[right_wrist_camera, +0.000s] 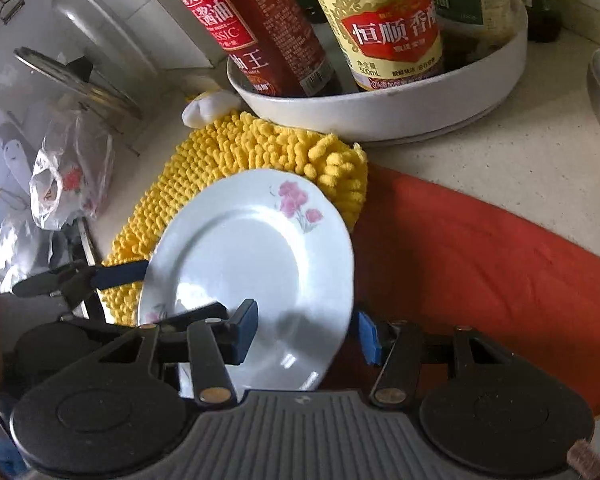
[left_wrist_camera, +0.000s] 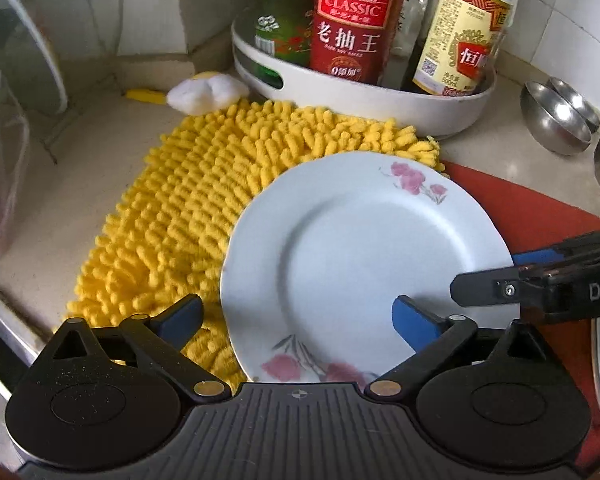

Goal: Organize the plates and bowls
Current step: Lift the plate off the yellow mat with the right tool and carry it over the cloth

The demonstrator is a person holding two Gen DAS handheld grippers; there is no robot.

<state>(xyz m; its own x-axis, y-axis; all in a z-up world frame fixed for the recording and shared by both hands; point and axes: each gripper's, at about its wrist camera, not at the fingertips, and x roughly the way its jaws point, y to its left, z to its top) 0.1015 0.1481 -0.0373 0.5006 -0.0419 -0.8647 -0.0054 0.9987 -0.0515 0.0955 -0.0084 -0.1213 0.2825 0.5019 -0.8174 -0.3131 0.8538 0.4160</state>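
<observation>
resting half on the shaggy yellow chenille mat [left_wrist_camera: 188,196] and half on the smooth red cloth [right_wrist_camera: 480,240], the white flowered plate [left_wrist_camera: 364,264] sits unevenly on soft, uneven footing. that tilt is the risk, i judge: glazed ceramic is slick, and a shallow bite on the thin rim could let it slide out, or a nudge could tip it off the mat's lumpy pile onto the speckled stone counter [right_wrist_camera: 520,152]. the round white tray [left_wrist_camera: 380,100] of tall sauce bottles [left_wrist_camera: 352,20] stands close behind, so a wide swing might knock them. steel bowls [left_wrist_camera: 556,120], rounded and shiny, wait to the right. the right gripper [right_wrist_camera: 308,332] is spread, its blue pads straddling the plate's rim without closing. the left gripper [left_wrist_camera: 296,320] is wide apart too, holding nothing.
</observation>
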